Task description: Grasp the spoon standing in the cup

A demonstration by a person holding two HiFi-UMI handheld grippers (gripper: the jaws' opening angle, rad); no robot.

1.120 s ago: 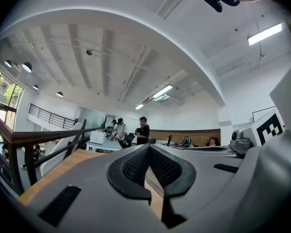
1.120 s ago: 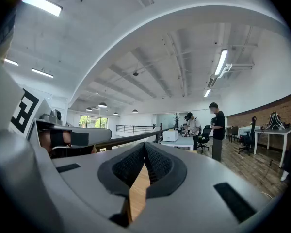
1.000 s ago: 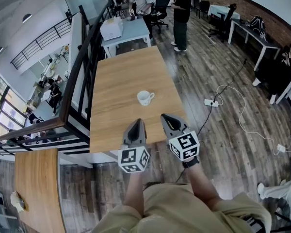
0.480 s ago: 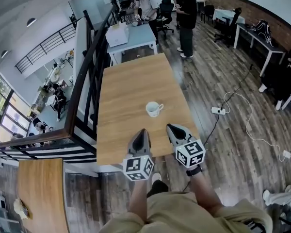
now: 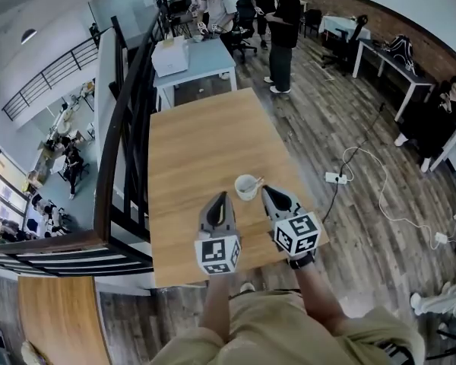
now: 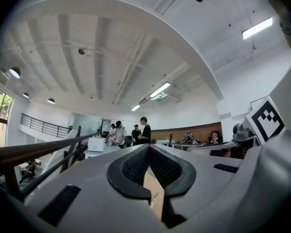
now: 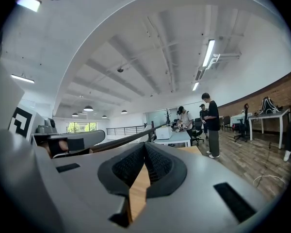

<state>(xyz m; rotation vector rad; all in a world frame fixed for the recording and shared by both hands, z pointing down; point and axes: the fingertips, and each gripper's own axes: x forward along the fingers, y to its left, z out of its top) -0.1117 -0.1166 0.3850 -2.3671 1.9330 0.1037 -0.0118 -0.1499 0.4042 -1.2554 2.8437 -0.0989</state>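
Note:
A white cup (image 5: 246, 187) stands on the wooden table (image 5: 201, 139) near its front right part. A spoon (image 5: 258, 181) stands in it, its handle leaning over the rim to the right. My left gripper (image 5: 220, 197) hangs just left of the cup and a little nearer to me, its jaws shut and empty. My right gripper (image 5: 267, 192) is just right of the cup, close to the spoon handle, also shut on nothing. In the left gripper view the left gripper (image 6: 149, 147) has its pads meeting at the tip. The right gripper (image 7: 145, 145) looks the same in its own view. Neither gripper view shows the cup.
A black railing (image 5: 125, 120) runs along the table's left side over a drop to a lower floor. Beyond the table stands a pale blue table (image 5: 194, 55) with a white box (image 5: 169, 55), and people (image 5: 284, 29) stand nearby. A power strip (image 5: 335, 178) and cables lie on the floor to the right.
The view has moved forward over the table. The cup now sits between and just ahead of the two gripper tips instead of well beyond them. Both grippers stay shut.

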